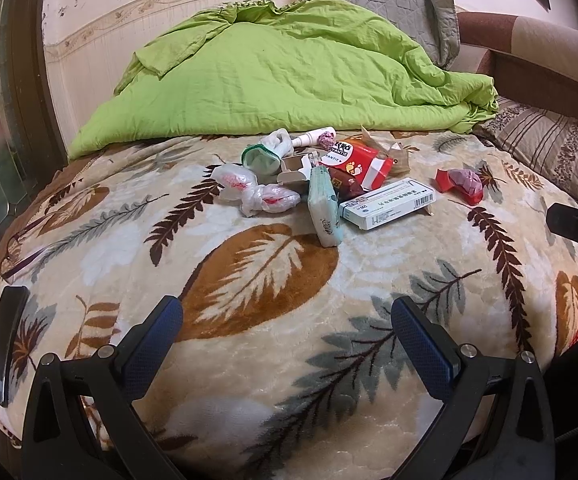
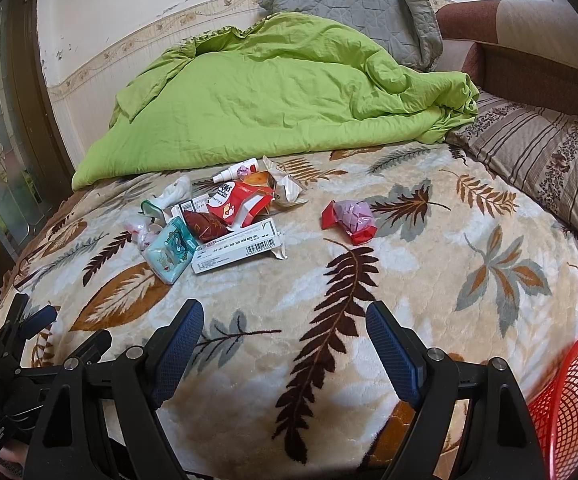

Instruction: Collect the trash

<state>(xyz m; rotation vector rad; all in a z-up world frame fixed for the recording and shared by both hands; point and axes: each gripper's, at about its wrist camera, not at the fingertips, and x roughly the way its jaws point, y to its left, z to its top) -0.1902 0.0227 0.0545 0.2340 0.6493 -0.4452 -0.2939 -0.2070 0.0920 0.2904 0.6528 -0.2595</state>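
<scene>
From the left wrist camera, the left gripper [image 1: 287, 322] hovers low over the leaf-patterned blanket [image 1: 249, 360], jaws spread wide and empty. The trash sits well ahead in a loose pile: crumpled plastic bags [image 1: 249, 190], a tissue pack [image 1: 323, 210], a white medicine box [image 1: 387, 204], a red carton [image 1: 363, 162], and a red-and-pink wrapper [image 1: 461, 184] lying apart to the right. A green quilt [image 1: 281, 76] is heaped behind. Nothing looks collected yet — this reads as the opening approach.

From the right wrist camera, the right gripper [image 2: 285, 328] is likewise held low and level, pointing at the pile, jaws wide apart and holding nothing. The red-and-pink wrapper [image 2: 349, 218] lies nearest its line, with the medicine box [image 2: 237, 252] just left. A red mesh basket [image 2: 569, 400] stands at the near right edge — the likely drop point. The next move calls for reaching forward and closing on one loose piece, the isolated wrapper being the easiest.
</scene>
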